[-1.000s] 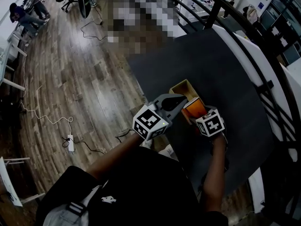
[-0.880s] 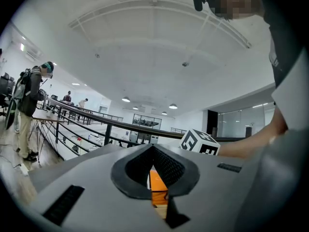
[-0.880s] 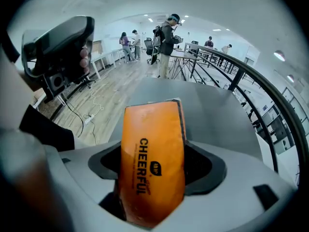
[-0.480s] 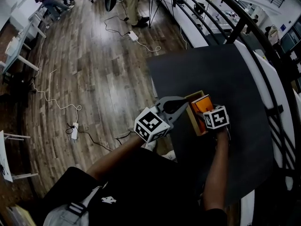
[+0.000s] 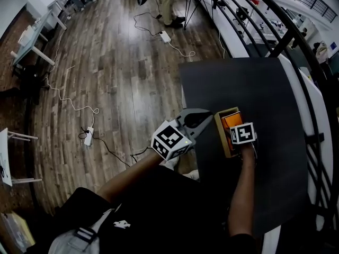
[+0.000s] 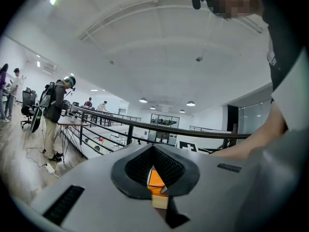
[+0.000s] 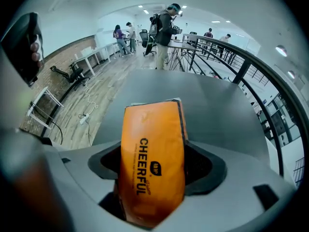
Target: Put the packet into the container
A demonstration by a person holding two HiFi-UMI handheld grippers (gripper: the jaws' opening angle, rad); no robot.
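Observation:
An orange packet [image 5: 231, 120] printed "CHEERFUL" stands in the opening of a small wooden container [image 5: 220, 135] on the dark table [image 5: 254, 83]. My right gripper [image 5: 235, 129] is above the container, shut on the packet [image 7: 152, 168], which fills the gap between its jaws and rises upright past them. My left gripper [image 5: 206, 116] hovers just left of the container, jaws shut and nothing in them. Over its tips a sliver of the packet [image 6: 155, 178] and the container's wooden edge [image 6: 160, 201] show.
The table's left edge drops to a wood floor with a cable and power strip [image 5: 88, 136]. A black railing [image 5: 296, 52] runs along the table's right side. People stand far off among desks [image 7: 164, 23].
The head view has swung, so table and floor have slid across the frame. The packet in my right gripper has come from beside the container's opening to inside its rim. The left gripper keeps its place.

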